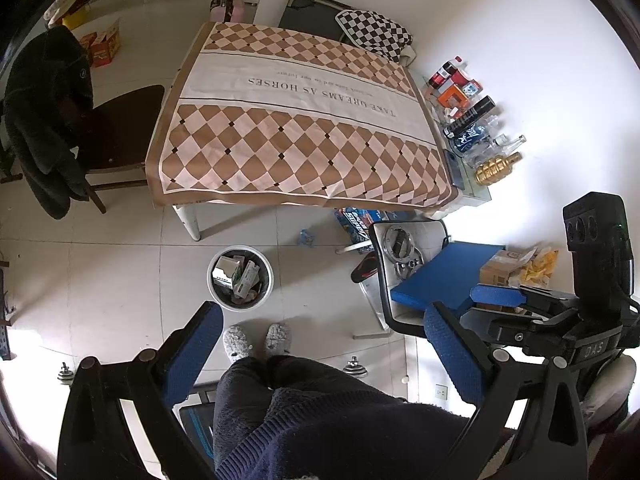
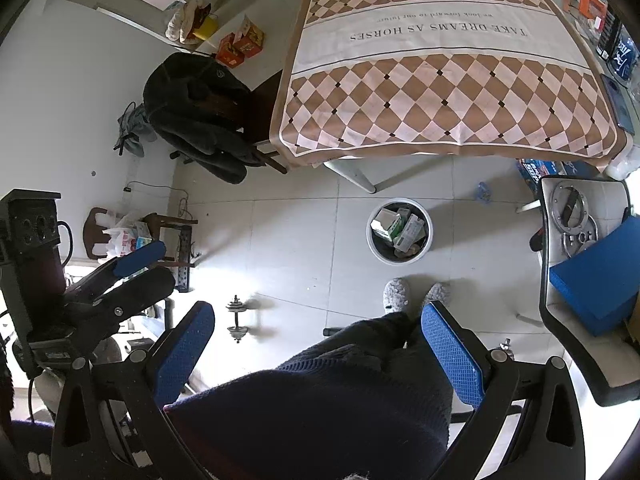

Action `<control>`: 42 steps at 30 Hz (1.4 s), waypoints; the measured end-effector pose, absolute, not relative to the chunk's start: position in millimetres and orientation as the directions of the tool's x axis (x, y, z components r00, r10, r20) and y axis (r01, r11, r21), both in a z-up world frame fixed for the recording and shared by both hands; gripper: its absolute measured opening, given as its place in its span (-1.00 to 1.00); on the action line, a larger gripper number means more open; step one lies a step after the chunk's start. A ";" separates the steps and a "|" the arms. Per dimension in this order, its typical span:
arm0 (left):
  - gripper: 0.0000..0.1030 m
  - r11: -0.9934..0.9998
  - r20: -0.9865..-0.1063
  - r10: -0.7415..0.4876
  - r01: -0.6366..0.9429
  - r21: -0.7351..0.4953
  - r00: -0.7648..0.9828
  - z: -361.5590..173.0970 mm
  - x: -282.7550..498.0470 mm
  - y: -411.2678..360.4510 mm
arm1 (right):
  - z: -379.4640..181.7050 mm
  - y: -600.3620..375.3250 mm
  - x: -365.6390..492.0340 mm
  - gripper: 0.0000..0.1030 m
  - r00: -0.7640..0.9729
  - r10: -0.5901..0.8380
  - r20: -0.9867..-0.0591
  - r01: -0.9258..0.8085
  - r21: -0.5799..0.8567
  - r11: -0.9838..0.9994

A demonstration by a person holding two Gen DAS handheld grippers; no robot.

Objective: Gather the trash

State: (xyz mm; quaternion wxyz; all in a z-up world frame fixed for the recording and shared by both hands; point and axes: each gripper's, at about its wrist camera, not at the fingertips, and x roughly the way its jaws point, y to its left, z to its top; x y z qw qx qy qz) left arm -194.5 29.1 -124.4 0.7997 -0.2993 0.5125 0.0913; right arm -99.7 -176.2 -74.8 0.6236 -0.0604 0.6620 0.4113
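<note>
A white round bin (image 1: 213, 276) stands on the tiled floor in front of the table, holding several cartons and scraps; it also shows in the right wrist view (image 2: 374, 246). A small blue crumpled wrapper (image 1: 307, 237) lies on the floor under the table edge, also visible in the right wrist view (image 2: 484, 192). My left gripper (image 1: 324, 324) is open and empty, held high above the person's legs. My right gripper (image 2: 318, 322) is open and empty at the same height. The right gripper shows beside the left one (image 1: 496, 300), and the left gripper shows in the right wrist view (image 2: 148, 264).
A table with a checked cloth (image 1: 296, 120) fills the middle. Bottles and boxes (image 1: 472, 120) line the wall side. A dark chair with a jacket (image 1: 48, 120) stands left. A chair (image 1: 384, 280) carrying a blue board (image 1: 444, 276) stands right. A dumbbell (image 2: 237, 322) lies on the floor.
</note>
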 end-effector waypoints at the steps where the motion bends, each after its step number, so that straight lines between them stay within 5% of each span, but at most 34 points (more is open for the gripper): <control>1: 1.00 0.804 -0.874 -0.163 -0.451 -0.387 0.459 -124.3 -194.3 28.8 | -74.3 -176.9 -99.6 1.00 -0.215 0.434 -0.875 -0.592 0.471 0.654; 42: 1.00 0.802 -0.864 -0.174 -0.441 -0.402 0.472 -120.3 -194.3 29.3 | -77.9 -168.3 -111.1 1.00 -0.218 0.425 -0.878 -0.585 0.467 0.663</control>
